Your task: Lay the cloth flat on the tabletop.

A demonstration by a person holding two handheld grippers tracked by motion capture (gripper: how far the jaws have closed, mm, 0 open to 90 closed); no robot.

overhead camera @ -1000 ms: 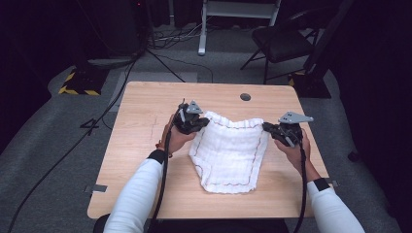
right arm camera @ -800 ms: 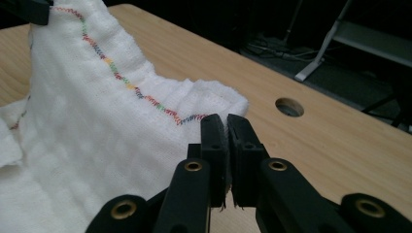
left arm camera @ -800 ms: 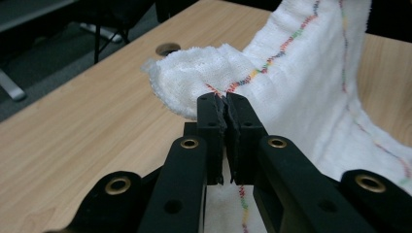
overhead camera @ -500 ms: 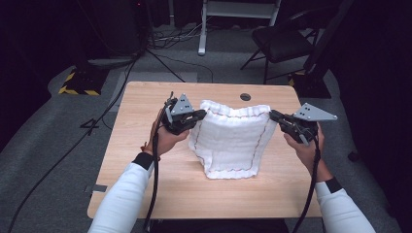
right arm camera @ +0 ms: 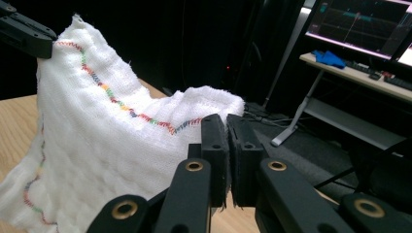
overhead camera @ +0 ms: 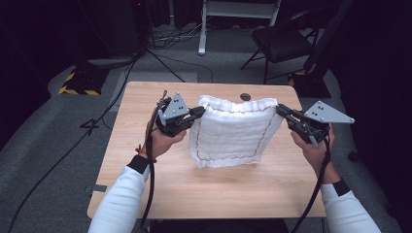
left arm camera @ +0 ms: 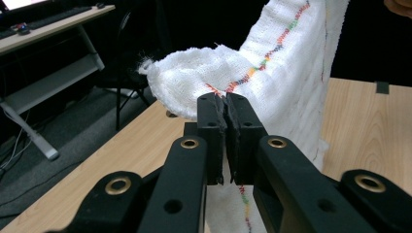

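A white woven cloth [overhead camera: 235,131] with coloured zigzag stitching along its hem hangs stretched between my two grippers above the wooden table [overhead camera: 145,184]. My left gripper [overhead camera: 199,111] is shut on the cloth's top left corner; in the left gripper view its jaws pinch the stitched hem of the cloth [left arm camera: 286,73]. My right gripper [overhead camera: 280,110] is shut on the top right corner, and in the right gripper view the cloth [right arm camera: 107,141] drapes away to the left from the closed jaws. The cloth's lower edge just reaches the tabletop.
A small dark round disc [overhead camera: 245,96] lies on the table near its far edge. Beyond the table stand a black chair [overhead camera: 286,43], a white stand [overhead camera: 204,29] and floor cables. A desk with a monitor [right arm camera: 359,24] is at the right.
Both hands have risen and spread apart, lifting the cloth from lying flat on the table until it hangs upright between the grippers.
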